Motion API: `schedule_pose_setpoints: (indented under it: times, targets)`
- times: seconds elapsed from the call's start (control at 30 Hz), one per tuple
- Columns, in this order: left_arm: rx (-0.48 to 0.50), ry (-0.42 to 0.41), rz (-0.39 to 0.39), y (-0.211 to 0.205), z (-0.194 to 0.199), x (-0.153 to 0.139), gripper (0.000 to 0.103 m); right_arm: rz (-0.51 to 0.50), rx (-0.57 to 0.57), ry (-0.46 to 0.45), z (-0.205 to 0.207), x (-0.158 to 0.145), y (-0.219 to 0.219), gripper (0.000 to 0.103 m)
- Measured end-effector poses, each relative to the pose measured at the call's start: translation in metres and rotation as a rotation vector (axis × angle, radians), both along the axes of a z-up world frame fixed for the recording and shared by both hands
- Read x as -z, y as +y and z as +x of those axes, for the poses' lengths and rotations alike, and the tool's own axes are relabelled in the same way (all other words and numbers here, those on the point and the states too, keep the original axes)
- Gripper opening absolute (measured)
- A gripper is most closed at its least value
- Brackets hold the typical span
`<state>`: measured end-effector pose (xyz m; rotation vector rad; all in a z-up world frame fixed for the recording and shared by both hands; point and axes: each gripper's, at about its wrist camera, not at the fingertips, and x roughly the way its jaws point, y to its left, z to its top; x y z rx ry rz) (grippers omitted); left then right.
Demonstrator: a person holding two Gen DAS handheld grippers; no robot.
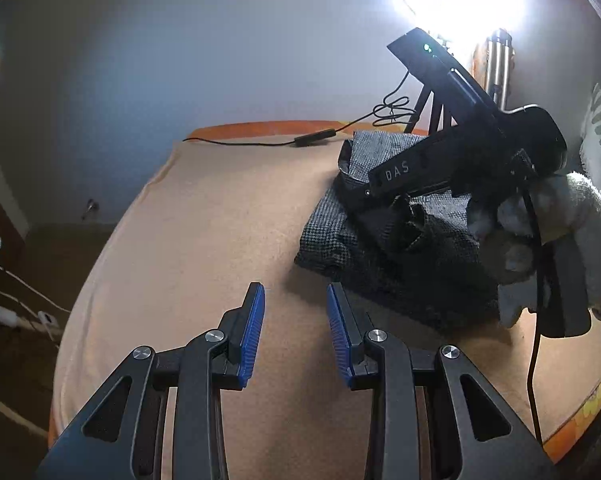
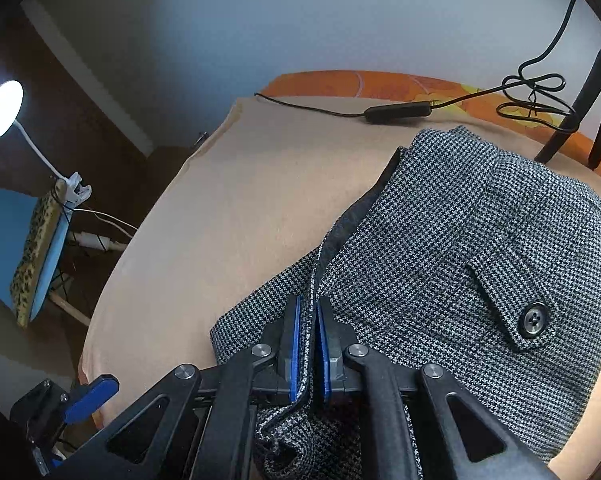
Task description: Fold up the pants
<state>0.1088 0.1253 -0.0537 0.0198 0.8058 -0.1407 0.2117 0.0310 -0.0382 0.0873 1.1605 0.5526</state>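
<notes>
The grey houndstooth pants [image 2: 460,240] lie folded in a bundle on the tan bed sheet [image 2: 240,200], a buttoned pocket flap [image 2: 533,319] facing up. My right gripper [image 2: 307,308] is shut on a fabric edge of the pants, which runs up between its blue pads [image 2: 295,344]. In the left wrist view the pants [image 1: 340,236] sit to the right, with the right gripper's black body [image 1: 460,152] over them in a white-gloved hand [image 1: 560,216]. My left gripper [image 1: 296,300] hovers over bare sheet to the left of the pants, open, nothing between its fingers.
A black cable with an inline box [image 2: 398,112] crosses the far end of the bed. Black tripod legs [image 2: 596,92] stand at the far right corner. The orange mattress edge [image 1: 260,126] shows past the sheet. Left of the bed are a lamp [image 2: 2,110], a blue chair [image 2: 4,236] and floor cables.
</notes>
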Motion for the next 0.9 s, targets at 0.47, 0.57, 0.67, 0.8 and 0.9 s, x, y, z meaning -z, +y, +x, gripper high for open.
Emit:
schedule_pose_setpoints:
  times: [0.47, 0.57, 0.67, 0.8, 0.9]
  targets:
    - [0.015, -0.03, -0.049, -0.013, -0.001, -0.017, 0.031, 0.252, -0.008, -0.064, -0.012, -0.043, -0.079, 0.043]
    - [0.037, -0.039, -0.045, -0.027, 0.005, -0.021, 0.031, 0.239, 0.025, -0.092, -0.017, -0.047, -0.108, 0.043]
    - [0.052, -0.046, -0.019, -0.044, 0.014, -0.024, 0.031, 0.213, 0.059, -0.109, -0.02, -0.049, -0.13, 0.043]
    - [0.046, -0.014, -0.077, -0.056, 0.025, -0.025, 0.035, 0.153, 0.097, -0.129, -0.021, -0.045, -0.161, 0.045]
    - [0.019, 0.001, -0.124, -0.062, 0.03, -0.025, 0.044, 0.151, 0.137, -0.12, -0.017, -0.041, -0.186, 0.046]
